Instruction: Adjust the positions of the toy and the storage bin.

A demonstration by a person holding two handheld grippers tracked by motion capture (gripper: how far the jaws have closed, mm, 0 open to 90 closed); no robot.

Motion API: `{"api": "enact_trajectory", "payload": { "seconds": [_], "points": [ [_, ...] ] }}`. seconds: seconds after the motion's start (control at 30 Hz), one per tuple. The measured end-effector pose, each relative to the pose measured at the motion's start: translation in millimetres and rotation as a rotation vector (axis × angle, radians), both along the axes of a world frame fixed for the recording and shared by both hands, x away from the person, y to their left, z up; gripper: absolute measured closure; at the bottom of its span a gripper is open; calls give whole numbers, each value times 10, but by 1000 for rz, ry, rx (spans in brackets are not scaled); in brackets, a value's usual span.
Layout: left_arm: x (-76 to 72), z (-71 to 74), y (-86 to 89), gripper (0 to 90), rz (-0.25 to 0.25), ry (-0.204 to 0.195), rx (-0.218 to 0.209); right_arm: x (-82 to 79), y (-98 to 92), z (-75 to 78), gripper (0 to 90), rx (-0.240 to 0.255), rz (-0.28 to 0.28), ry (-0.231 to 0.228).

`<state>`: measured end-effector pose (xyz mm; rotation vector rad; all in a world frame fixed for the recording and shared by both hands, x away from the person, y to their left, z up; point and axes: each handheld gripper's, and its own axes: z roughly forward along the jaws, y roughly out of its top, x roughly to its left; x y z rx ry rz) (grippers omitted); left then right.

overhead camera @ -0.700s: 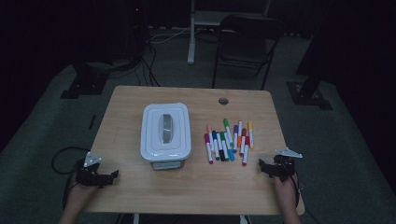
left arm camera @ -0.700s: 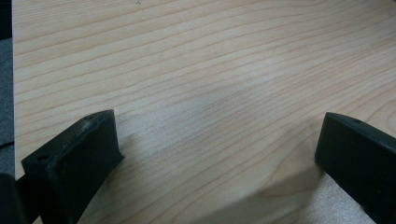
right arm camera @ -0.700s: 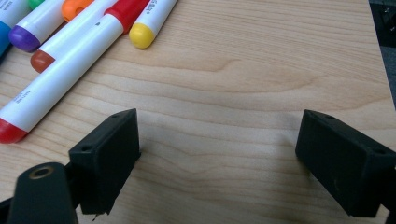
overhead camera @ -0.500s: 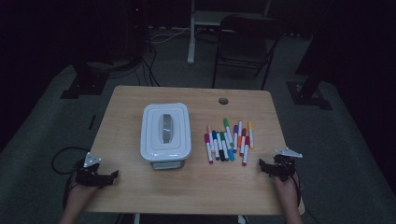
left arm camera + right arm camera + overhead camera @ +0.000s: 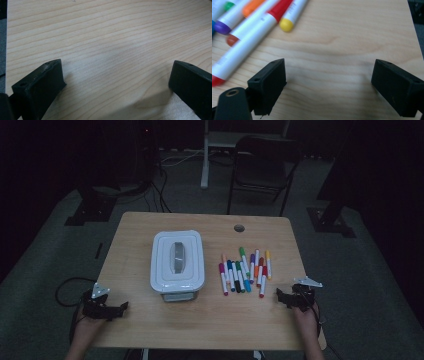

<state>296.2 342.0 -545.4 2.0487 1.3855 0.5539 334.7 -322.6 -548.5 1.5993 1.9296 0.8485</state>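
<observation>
both grippers rest wide apart at the near corners of the table

in the high view, the left gripper (image 5: 120,308) sits at the near left corner of the wooden table (image 5: 210,325), held by a hand coming in from the bottom edge. the right gripper (image 5: 280,295) sits at the near right side, just beside the near ends of the markers (image 5: 244,271), which lie in a loose row right of the middle. a white lidded box (image 5: 177,265) with a grey handle stands left of the markers, well apart from both grippers.

in the left gripper view, the left gripper (image 5: 115,82) has its two black jaws spread wide over bare wood grain, with nothing between them.

in the right gripper view, the right gripper (image 5: 328,80) is likewise released, its jaws far apart over bare table. the markers (image 5: 249,27) lie at the upper left, near the left jaw but not touching it; red, yellow, orange and purple caps show.
</observation>
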Motion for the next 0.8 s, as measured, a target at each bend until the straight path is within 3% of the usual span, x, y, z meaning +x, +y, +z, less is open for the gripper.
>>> {"api": "enact_trajectory", "payload": {
  "seconds": [0.13,0.17,0.3,0.8],
  "points": [
    [38,17,-6,5,0,-1,-28,18,104,127,122,3,36,-39],
    [71,24,-31,6,-2,-5,-9,32,138,165,122,4,46,-45],
    [133,44,-74,6,-16,4,2,146,314,277,121,-20,87,-68],
    [427,138,-273,6,-60,-24,-10,544,991,461,122,-16,223,-92]
  ]
}}
